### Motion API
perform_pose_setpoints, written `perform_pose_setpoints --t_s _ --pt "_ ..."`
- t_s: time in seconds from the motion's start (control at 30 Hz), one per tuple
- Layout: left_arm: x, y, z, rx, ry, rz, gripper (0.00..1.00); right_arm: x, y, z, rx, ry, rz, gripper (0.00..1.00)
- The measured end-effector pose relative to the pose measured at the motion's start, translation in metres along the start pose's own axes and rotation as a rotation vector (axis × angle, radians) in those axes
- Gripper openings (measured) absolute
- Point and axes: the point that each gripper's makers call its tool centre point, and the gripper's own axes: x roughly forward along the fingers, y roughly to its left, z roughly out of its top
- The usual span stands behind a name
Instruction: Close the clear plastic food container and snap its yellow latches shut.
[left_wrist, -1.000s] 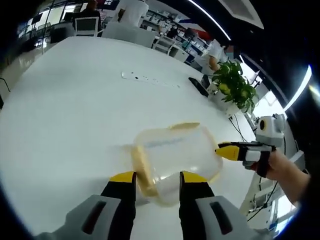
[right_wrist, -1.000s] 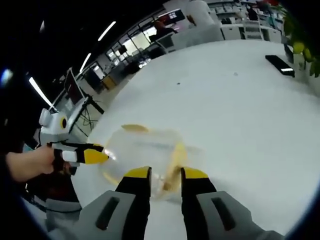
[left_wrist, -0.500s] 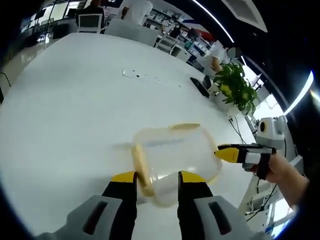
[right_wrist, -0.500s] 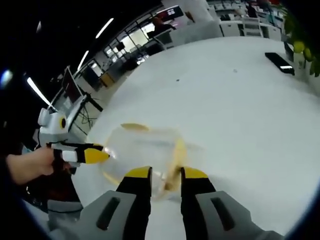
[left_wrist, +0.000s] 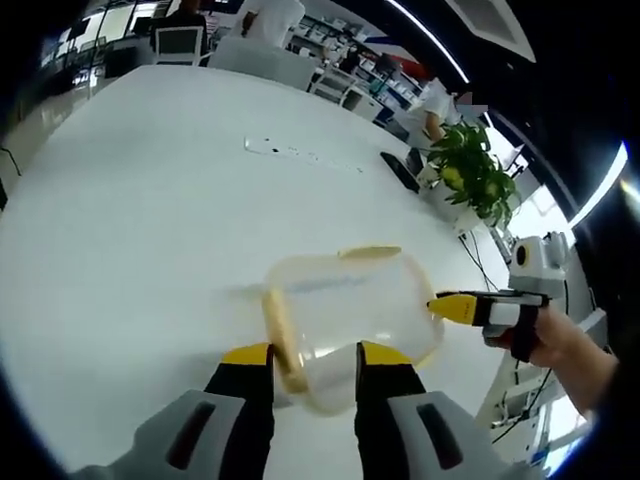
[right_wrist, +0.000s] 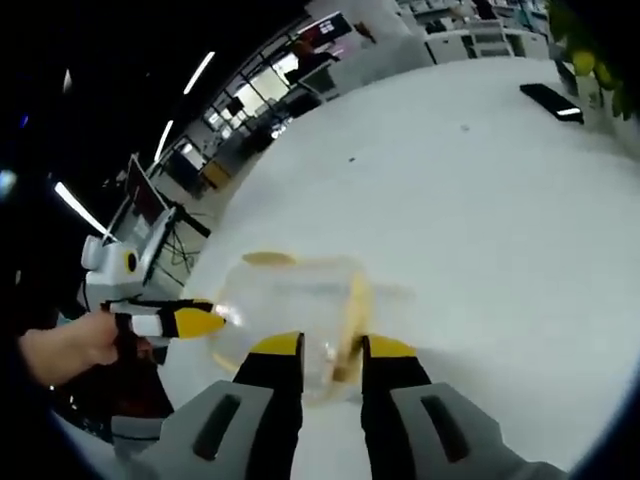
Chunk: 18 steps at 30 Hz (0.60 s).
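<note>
The clear plastic container (left_wrist: 350, 315) sits on the white table (left_wrist: 150, 220), its lid on top. Yellow latches show along its left side (left_wrist: 281, 340), far edge (left_wrist: 368, 252) and right side. My left gripper (left_wrist: 315, 355) stands open with a narrow gap, the container's near corner between its jaws. My right gripper (left_wrist: 440, 301) reaches in from the right, its tip at the container's right rim. In the right gripper view the container (right_wrist: 290, 305) lies ahead, and a yellow latch (right_wrist: 355, 310) runs up from between the jaws of the open right gripper (right_wrist: 330, 348). The left gripper (right_wrist: 220, 320) touches its left side.
A white power strip (left_wrist: 300, 157) and a dark flat object (left_wrist: 397, 172) lie farther back on the table. A potted plant (left_wrist: 468, 170) stands at the table's far right edge. Desks, chairs and people fill the room behind. A hand (right_wrist: 65, 348) holds the left gripper.
Both grippers and the container stay almost where they were. The right gripper view has tilted a little, and its tip sits slightly closer to the container's rim.
</note>
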Motion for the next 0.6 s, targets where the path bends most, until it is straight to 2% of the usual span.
perform_pose_setpoints --t_s 0.17,0.3,0.37,0.4,0.6 --pt "-0.001 0.0 0.0 -0.019 0.002 -0.017 0.26 0.0 -0.001 0.002 -0.003 -0.013 0.009 0.21" --pt "-0.003 -0.002 -0.001 -0.002 0.004 -0.028 0.26 0.0 0.002 0.003 -0.038 -0.017 0.002 0.22" --pt "-0.004 -0.003 -0.001 0.02 0.007 -0.03 0.27 0.0 0.004 0.002 -0.074 -0.011 -0.001 0.24" --pt "-0.005 -0.003 0.001 0.069 0.003 -0.026 0.26 0.0 0.005 0.003 -0.095 -0.007 -0.004 0.25" --pt "-0.011 -0.007 0.012 0.162 -0.022 -0.021 0.26 -0.003 0.008 0.01 -0.141 -0.014 -0.016 0.25"
